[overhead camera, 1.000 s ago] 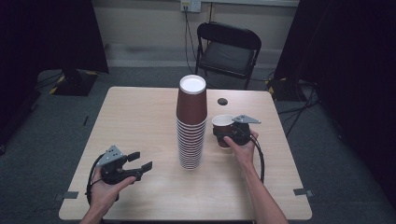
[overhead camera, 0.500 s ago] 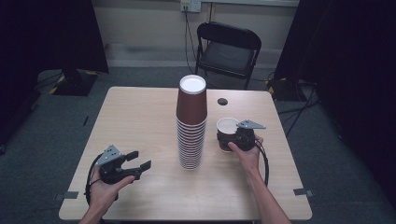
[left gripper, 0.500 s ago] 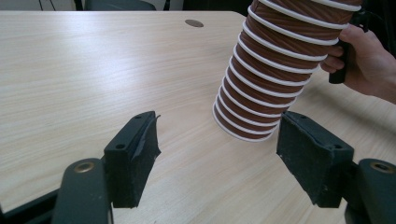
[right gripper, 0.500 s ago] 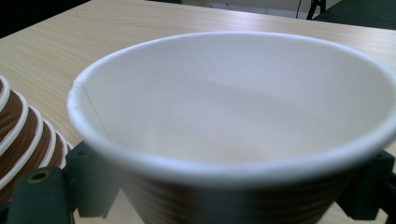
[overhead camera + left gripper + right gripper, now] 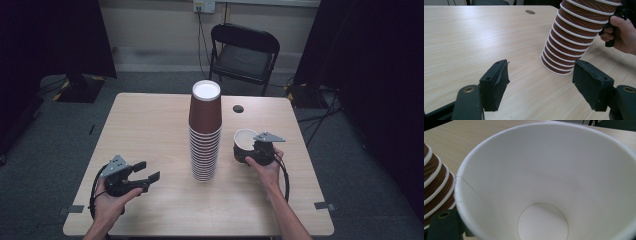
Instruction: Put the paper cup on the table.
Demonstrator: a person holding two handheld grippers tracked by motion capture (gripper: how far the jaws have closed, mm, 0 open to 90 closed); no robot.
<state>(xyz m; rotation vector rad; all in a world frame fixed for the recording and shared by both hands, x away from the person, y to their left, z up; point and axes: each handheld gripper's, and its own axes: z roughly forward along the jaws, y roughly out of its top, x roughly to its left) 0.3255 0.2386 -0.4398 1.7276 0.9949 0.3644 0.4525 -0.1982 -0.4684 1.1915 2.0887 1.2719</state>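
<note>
The right gripper [image 5: 248, 153] sits low over the right half of the desk [image 5: 150, 125], the hand behind it with the forearm running back toward the near edge. Its jaws are closed on a single brown paper cup [image 5: 244, 145] — upright, mouth open upward, just right of the tall stack of cups [image 5: 205, 132]. The left gripper [image 5: 144, 176] rests near the front left of the desk, held in a palm-up hand, its jaws spread wide with nothing between them and pointing toward the stack.

The right gripper view looks straight down into the cup's white inside [image 5: 549, 182] to its round bottom, with the ribbed rims of the stack [image 5: 434, 182] at the left edge (the high view gives none of that interior detail). The left gripper view shows the two black pads [image 5: 496, 82] well apart, bare wood between them, the stack's lower rims [image 5: 571, 40] beyond, and the other hand [image 5: 621, 35] past it. The high view alone takes in the small dark disc [image 5: 238, 108] on the far desk and the folding chair [image 5: 242, 57] behind.

Against the picture a second ago, the held cup is lower and a little farther right of the stack — the left gripper has hardly shifted.
</note>
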